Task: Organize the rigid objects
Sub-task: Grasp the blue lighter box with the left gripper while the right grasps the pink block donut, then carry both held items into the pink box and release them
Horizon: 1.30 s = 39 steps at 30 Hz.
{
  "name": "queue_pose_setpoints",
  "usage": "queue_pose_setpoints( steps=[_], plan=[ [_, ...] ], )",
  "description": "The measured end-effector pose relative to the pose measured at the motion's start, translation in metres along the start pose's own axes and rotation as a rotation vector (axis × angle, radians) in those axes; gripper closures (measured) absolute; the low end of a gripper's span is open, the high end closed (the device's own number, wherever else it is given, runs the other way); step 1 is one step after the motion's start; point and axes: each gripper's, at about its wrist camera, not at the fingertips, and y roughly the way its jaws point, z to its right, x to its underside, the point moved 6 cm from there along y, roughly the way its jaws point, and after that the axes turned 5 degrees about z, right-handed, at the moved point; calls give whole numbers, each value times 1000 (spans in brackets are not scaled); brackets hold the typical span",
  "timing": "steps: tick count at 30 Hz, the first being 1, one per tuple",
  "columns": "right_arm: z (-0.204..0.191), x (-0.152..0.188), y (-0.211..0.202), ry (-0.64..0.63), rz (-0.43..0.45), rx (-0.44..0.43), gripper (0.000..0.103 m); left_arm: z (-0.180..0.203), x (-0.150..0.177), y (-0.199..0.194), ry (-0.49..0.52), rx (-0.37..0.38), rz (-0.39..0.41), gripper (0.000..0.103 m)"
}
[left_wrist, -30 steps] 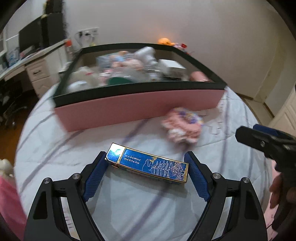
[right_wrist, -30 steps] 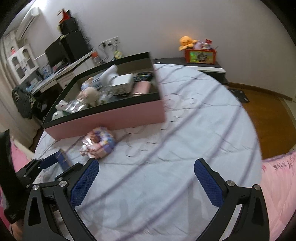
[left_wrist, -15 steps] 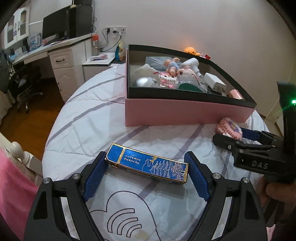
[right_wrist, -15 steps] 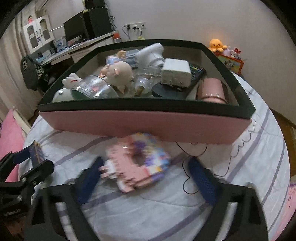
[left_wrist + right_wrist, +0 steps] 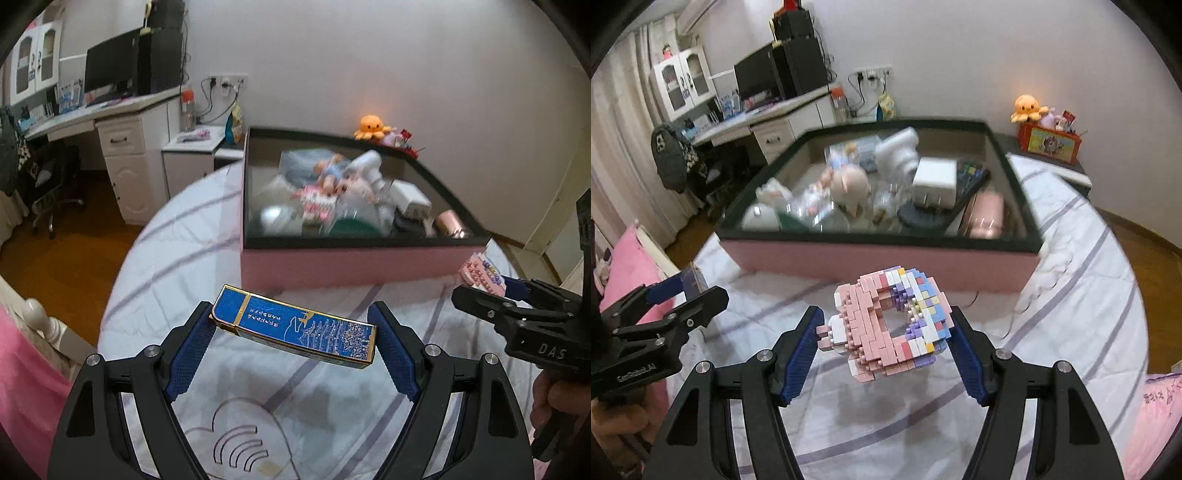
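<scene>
- Pads of the left gripper (image 5: 293, 345), blue and cross-hatched, clamp the two short ends of a blue carton (image 5: 295, 330), so its long axis runs straight across from jaw to jaw, left end a little higher and farther off
- Carton is a slim rectangular box, glossy blue with gold edging, a pale line drawing and rows of small script too fine to read; it hangs clear above the bedspread (image 5: 177, 258)
- Right gripper (image 5: 886, 341) is closed on a brick-built ring (image 5: 890, 325), its pads pressing the left and right sides; the jaws have just been closing in onto it
- Ring is made of tiny studded plastic bricks, mostly pink with white, purple, blue and yellow ones on the right half; its centre hole faces the camera, tipped slightly up, and it is lifted off the cover
- Bedspread is white, quilted, with purple stripes and stitched outlines
- Beyond both grippers stands a pink storage box (image 5: 879, 262) with a dark rim, filled with toys, a white charger and a pink cylinder
- Left tool's side reads "DAS" in the left view
</scene>
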Motion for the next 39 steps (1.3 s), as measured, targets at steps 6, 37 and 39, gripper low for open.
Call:
queue_pose_setpoints(
  steps=[6,37,39],
  plan=[
    [6,-35,-8,-6,63,-2,35,8,-43,-2,27,0,77,18],
    [51,-126,90,39,86,37,21,29,-140,107,40,-38,101,13],
    [51,-124,90,40,85,43,19,27,-139,107,37,-49,99,7]
  ],
)
